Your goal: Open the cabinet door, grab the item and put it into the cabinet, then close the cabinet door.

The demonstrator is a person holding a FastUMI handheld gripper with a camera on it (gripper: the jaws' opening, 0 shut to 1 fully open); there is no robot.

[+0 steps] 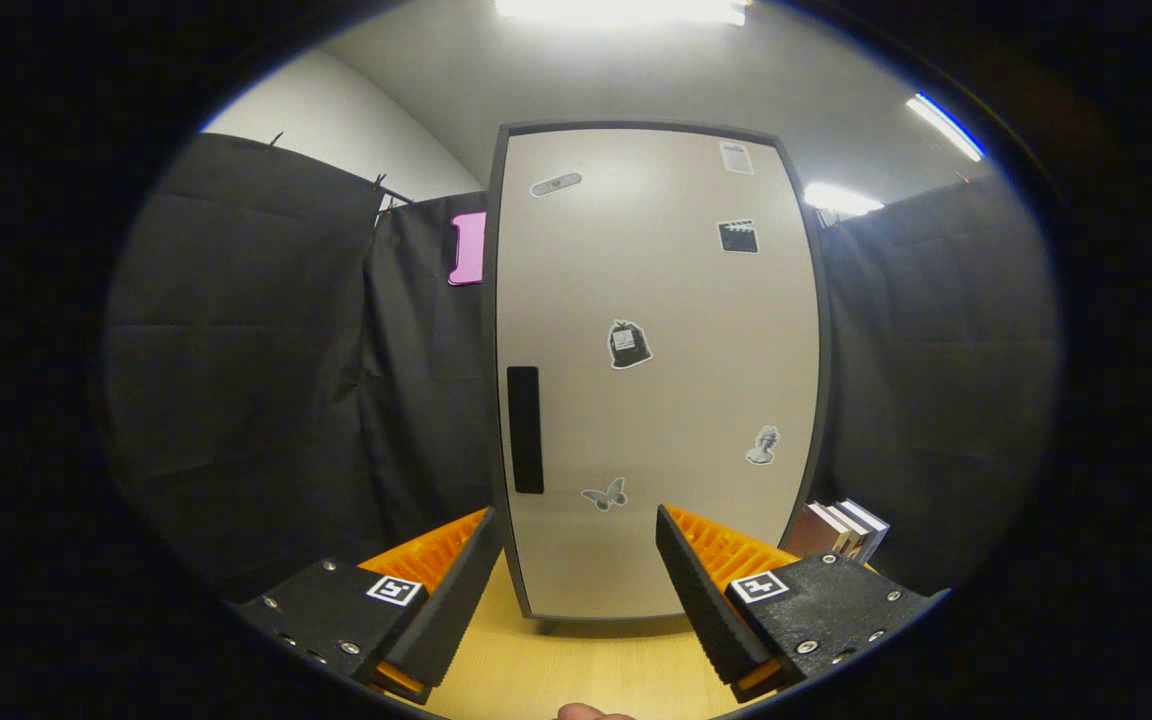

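Your gripper was held up in front of the cabinet, and its fingers were spread wide apart with nothing between them. They touched nothing. The cabinet stood on the wooden table, just beyond the fingers. Its door was shut. The door was pale and had a dark frame around it. A long dark handle sat near the door's left side, a bit above your left finger. Small stickers were stuck on the door, like a butterfly low down and a little bag in the middle. To the right of the cabinet, a few books stood side by side on the table, just behind your right finger. Black cloth hung behind and beside the cabinet. A fingertip peeked in at the very bottom, between the two fingers.
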